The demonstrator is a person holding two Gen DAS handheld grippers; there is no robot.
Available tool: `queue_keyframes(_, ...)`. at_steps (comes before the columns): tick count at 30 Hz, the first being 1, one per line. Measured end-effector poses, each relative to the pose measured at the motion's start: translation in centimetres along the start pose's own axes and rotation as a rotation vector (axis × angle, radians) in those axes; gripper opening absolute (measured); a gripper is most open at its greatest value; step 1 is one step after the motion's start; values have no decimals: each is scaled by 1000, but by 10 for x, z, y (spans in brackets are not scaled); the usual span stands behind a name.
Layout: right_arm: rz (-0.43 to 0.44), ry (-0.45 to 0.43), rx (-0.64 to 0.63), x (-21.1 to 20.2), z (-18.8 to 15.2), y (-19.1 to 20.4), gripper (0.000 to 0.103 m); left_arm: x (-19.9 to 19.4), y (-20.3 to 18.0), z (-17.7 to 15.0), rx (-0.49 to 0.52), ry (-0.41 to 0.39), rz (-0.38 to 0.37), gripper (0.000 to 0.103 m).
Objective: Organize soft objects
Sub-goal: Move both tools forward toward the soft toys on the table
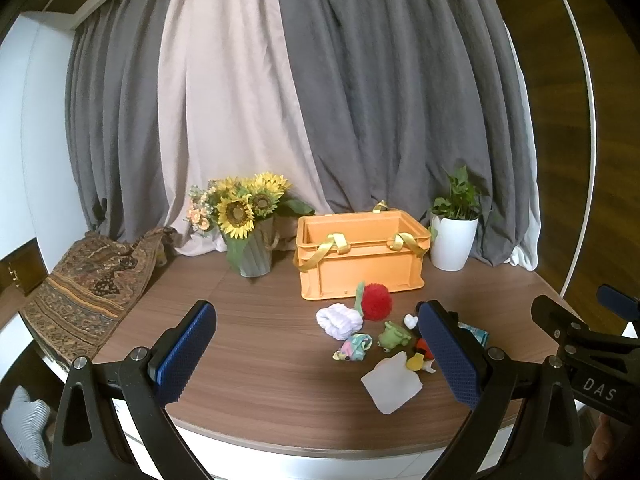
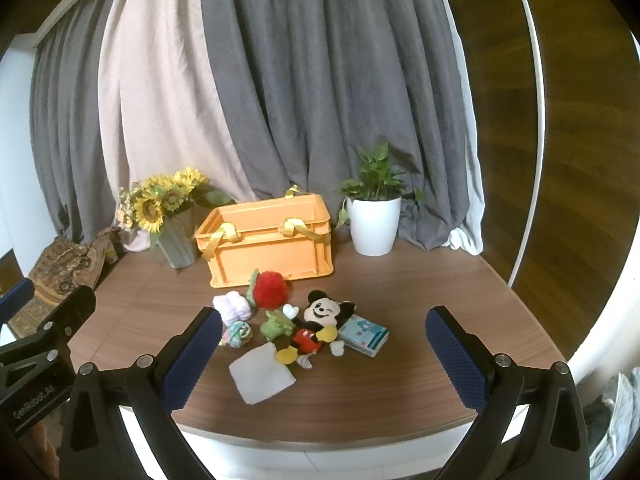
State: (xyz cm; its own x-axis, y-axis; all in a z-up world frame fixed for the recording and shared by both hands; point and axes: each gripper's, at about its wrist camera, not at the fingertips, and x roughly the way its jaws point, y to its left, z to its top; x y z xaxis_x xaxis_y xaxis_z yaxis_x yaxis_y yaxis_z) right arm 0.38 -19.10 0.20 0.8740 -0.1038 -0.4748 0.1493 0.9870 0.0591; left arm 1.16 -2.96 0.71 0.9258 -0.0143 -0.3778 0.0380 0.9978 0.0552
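Note:
An orange crate (image 1: 360, 256) (image 2: 272, 240) with yellow ribbon handles stands at the back of the wooden table. In front of it lie soft things: a red pompom (image 1: 376, 301) (image 2: 271, 290), a white knotted plush (image 1: 339, 321) (image 2: 234, 309), a pastel rolled cloth (image 1: 354, 347) (image 2: 238, 334), a green frog (image 1: 394, 334) (image 2: 275, 326), a Mickey plush (image 2: 316, 326), a blue tissue pack (image 2: 364, 336) and a white folded cloth (image 1: 392, 386) (image 2: 262, 376). My left gripper (image 1: 320, 354) and right gripper (image 2: 324, 360) are both open and empty, held above the table's near edge, short of the pile.
A vase of sunflowers (image 1: 248, 220) (image 2: 168, 216) stands left of the crate, a white potted plant (image 1: 454, 236) (image 2: 374, 216) right of it. A patterned cloth (image 1: 88, 288) lies at the far left. Curtains hang behind the table.

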Motion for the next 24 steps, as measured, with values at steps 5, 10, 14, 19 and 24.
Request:
queue_keyframes(5, -8, 14, -1, 9, -3, 1, 103, 18, 1, -4, 9, 27, -22, 103)
queue_keyframes(10, -6, 42, -3, 28, -4, 6, 103, 41, 5, -9, 28, 61, -55, 103)
queue_keyframes(14, -17, 76, 7, 46, -8, 12, 103, 63, 11, -16, 51, 95, -82, 103)
queue_keyframes(19, -38, 130, 30, 72, -13, 21, 103, 94, 20, -21, 91, 132, -116, 103)
queue_keyframes(24, -62, 179, 48, 102, -18, 37, 102, 128, 29, -22, 123, 167, -183, 102)
